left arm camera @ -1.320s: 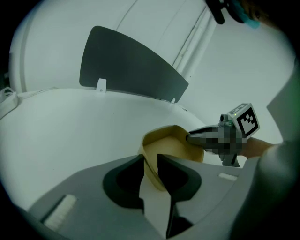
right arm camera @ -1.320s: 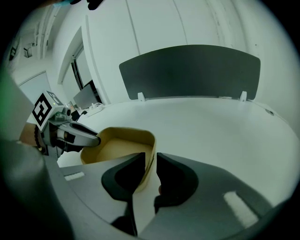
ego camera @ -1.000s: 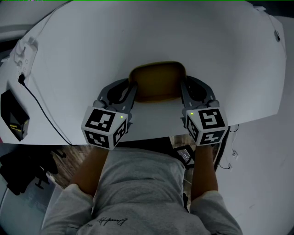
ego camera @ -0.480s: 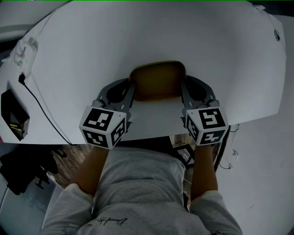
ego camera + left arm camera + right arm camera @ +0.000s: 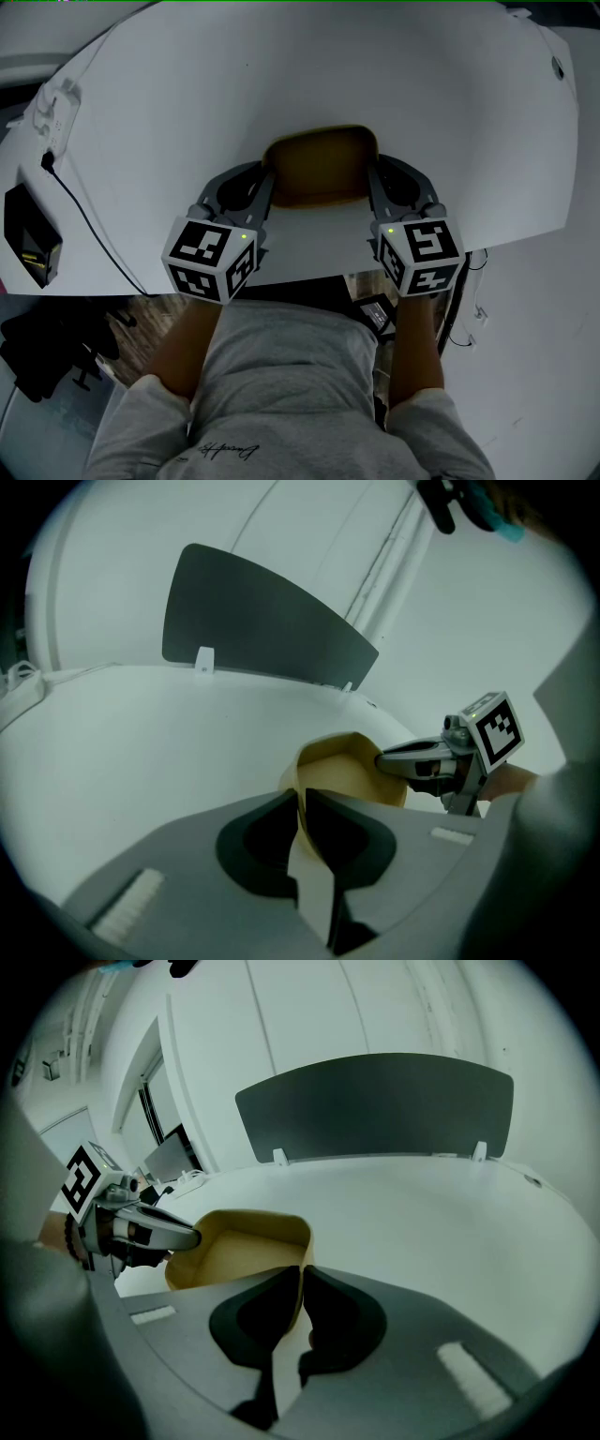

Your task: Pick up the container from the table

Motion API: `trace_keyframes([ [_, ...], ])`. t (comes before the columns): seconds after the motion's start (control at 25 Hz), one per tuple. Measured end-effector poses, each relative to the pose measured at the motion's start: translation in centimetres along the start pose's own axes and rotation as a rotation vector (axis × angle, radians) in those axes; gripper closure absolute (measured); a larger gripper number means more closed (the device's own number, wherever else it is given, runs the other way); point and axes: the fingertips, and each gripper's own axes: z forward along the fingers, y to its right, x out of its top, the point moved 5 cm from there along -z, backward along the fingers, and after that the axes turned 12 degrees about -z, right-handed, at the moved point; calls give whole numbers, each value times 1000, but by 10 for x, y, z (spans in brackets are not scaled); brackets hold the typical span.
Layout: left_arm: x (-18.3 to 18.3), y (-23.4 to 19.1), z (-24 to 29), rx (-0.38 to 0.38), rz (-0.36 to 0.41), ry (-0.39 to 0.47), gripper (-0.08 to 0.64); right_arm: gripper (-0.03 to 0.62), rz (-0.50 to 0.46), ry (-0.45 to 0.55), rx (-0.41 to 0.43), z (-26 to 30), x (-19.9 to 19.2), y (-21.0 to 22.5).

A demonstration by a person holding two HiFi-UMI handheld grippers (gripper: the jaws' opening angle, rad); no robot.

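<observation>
Left gripper (image 5: 268, 184) jaws are drawn tighter than second ago, pinched on left wall of container (image 5: 322, 167); right gripper (image 5: 373, 180) is clamped on right wall. Container is set on white table (image 5: 281, 75); dark panel (image 5: 253, 621) is fixed at far edge.

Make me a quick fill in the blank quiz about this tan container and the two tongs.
1. The left tongs are shut on the container's ___ wall.
2. The right tongs are shut on its ___ wall.
3. Inside, the container is ___.
4. The table under it is ___.
Missing words: left; right; empty; white.
</observation>
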Motion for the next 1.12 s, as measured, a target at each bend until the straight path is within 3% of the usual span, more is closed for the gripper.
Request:
trace_keyframes([
  [1.12,15,31,-38,-49,60,60,534,560,-14,72,-67,-55,18,-12],
])
